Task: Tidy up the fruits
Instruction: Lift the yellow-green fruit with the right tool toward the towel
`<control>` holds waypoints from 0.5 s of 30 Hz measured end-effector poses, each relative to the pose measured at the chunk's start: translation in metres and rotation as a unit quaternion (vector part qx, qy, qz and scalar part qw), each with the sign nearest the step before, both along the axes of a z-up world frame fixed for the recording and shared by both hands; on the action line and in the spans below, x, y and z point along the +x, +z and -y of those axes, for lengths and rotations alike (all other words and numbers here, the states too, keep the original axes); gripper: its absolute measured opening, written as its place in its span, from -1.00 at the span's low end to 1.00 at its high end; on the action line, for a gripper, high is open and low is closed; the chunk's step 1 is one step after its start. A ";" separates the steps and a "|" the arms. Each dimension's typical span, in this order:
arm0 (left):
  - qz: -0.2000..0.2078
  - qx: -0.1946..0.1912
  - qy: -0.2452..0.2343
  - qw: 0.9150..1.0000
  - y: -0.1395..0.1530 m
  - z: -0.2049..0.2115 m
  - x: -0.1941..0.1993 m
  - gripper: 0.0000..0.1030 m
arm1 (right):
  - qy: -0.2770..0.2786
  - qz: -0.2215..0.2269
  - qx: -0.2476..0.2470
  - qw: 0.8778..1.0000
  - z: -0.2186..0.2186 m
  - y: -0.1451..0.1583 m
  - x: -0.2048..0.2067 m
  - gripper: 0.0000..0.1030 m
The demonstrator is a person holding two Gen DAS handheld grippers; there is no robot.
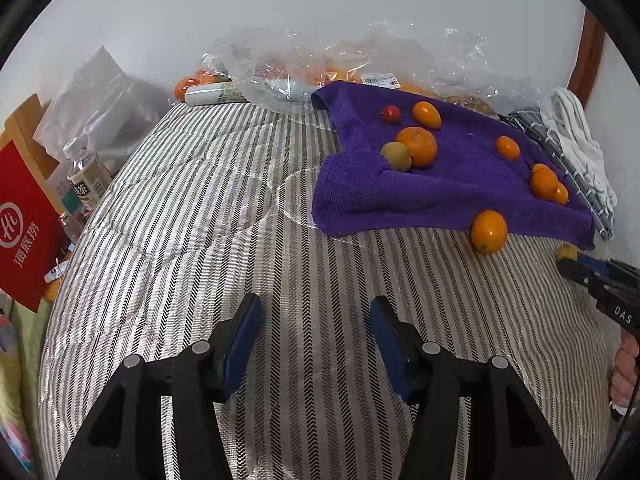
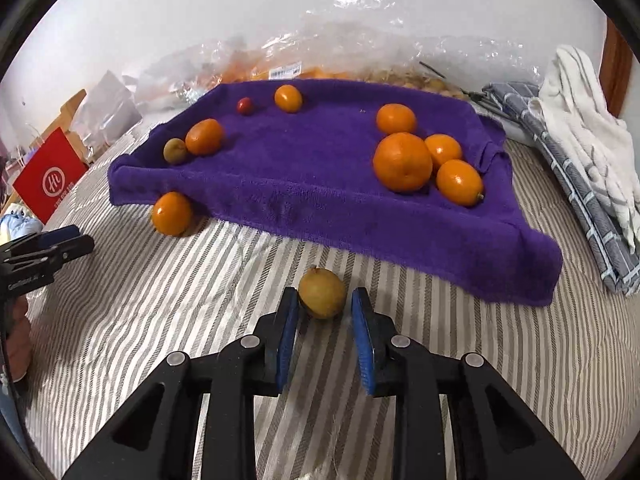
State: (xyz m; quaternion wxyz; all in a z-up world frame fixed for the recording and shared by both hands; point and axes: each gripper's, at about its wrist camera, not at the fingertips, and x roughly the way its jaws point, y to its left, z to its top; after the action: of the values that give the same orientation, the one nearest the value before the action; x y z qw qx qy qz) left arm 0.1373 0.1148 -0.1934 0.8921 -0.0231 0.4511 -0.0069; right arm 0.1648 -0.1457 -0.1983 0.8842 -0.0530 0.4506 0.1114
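fruit is spread over a purple towel (image 2: 320,168) that lies on a striped bed cover (image 2: 160,320), and two pieces are off the towel: an orange (image 2: 172,214) touching its near left edge, and a small yellow-green fruit (image 2: 322,293) on the cover just before the near edge. the step in hand is judged to be the picking of this small fruit by the right claw (image 2: 325,308). in the right wrist view the fruit sits at the tips of this claw, with the left pad touching or almost touching it and a narrow gap seen at the right pad, so the claw is narrow but open and the fruit is not yet pressed. to do it well, the claw should be pushed a little more forward so that the widest part of the fruit comes between the pads, not only its near end; otherwise the round fruit may be squeezed out and may roll on the soft cover. the closing should be gentle, because the skin looks soft. the fruit should then be lifted straight and carried over the raised towel edge, and put near the similar fruit (image 2: 175,151) at the left, if sorting by kind is wanted. the left claw (image 1: 316,320) is open and empty above the bare cover, well apart from the fruits, and the orange off the towel could be taken by it.
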 end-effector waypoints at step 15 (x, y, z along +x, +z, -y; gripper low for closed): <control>-0.006 -0.012 -0.016 1.000 0.003 0.009 0.001 0.06 | -0.018 0.006 0.043 0.999 0.023 0.004 0.000 -0.38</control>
State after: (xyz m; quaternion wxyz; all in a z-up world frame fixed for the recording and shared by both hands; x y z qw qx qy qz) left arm 0.1379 0.1056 -0.1906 0.8888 -0.0267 0.4568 -0.0262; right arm 0.1651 -0.1688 -0.1947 0.8903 -0.0079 0.4407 0.1144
